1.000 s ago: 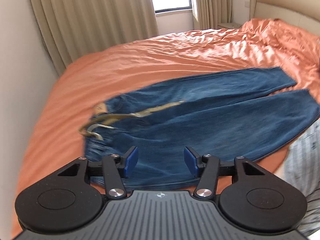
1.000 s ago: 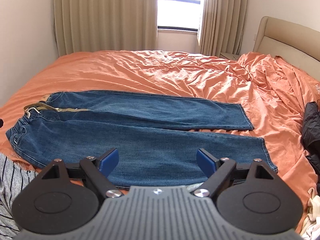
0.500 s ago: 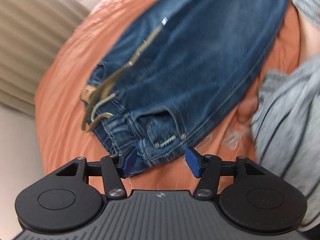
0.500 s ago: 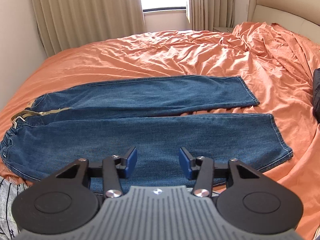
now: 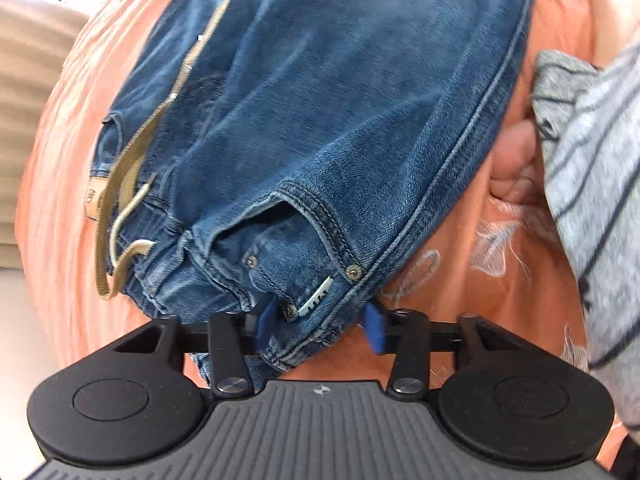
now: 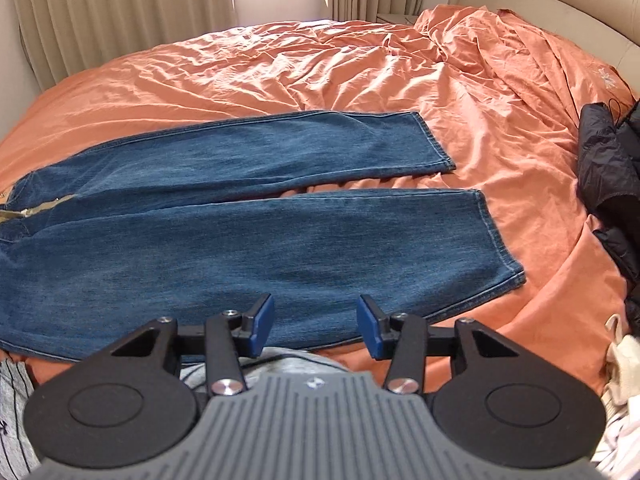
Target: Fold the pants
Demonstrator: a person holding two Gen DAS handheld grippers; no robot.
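Right now the jeans [image 6: 256, 224] lie flat on the orange bedspread [image 6: 320, 64], legs side by side, their long axis running from the waistband at about 9 o'clock in the right wrist view to the hems at about 3 o'clock. The left gripper [image 5: 320, 318] is far the nearer to the waist end: in its own view the near waistband corner [image 5: 316, 312], by the pocket with its rivets, sits between the blue pads, at 12 o'clock and touching close. The jaws stand apart on either side of that corner, with denim between them but not yet pinched, as far as can be told. A tan drawstring [image 5: 120, 216] trails off at about 10 o'clock.

The right gripper [image 6: 316, 324] hangs above the near leg's outer seam, jaws apart and empty, with the near hem [image 6: 500, 236] off at about 2 o'clock. I judge that the fold turns on this: left takes the waist corner, right must travel toward the hem or seam before both can carry the near leg over the far one.
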